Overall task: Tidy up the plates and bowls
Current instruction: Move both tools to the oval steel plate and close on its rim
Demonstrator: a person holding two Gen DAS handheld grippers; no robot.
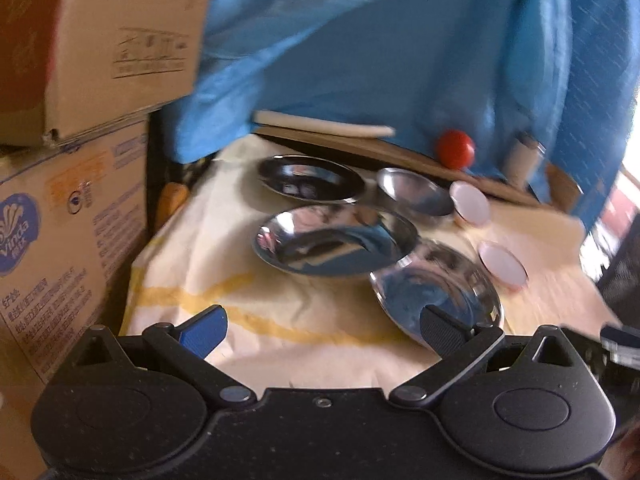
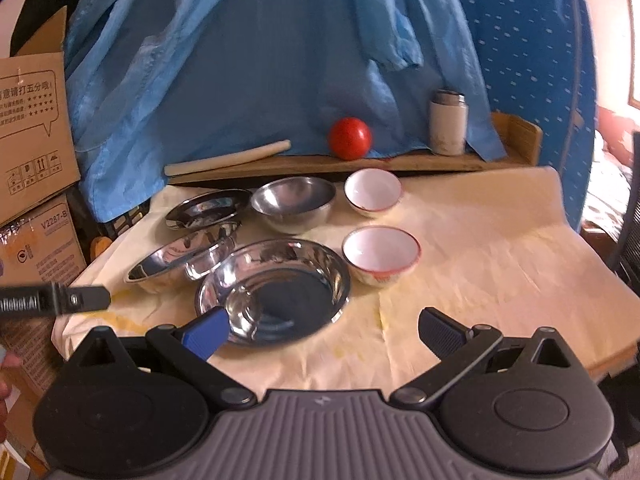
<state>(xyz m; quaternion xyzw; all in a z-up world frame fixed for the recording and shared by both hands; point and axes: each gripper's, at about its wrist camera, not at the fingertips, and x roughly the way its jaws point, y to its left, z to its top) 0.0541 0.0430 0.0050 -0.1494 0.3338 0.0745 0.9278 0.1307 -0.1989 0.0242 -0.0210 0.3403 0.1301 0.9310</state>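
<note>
Blur: the left wrist view is smeared; dish rims read soft.
Cut off: left gripper (image 2: 86, 300) shows only as a black bar in the right view.
Near dish: round shiny steel plate (image 2: 276, 290) sits flat on the cream cloth (image 2: 480, 264).
Tilted dish: second steel plate (image 2: 180, 258) leans, rim raised.
Bowls: two white ceramic bowls (image 2: 380, 258) stand upright.
Grippers: left gripper and right gripper (image 2: 324, 330) both gape wide, holding nothing.

Shiny steel plates (image 2: 276, 288), white bowls (image 2: 380, 258), red ball (image 2: 349, 138)
</note>
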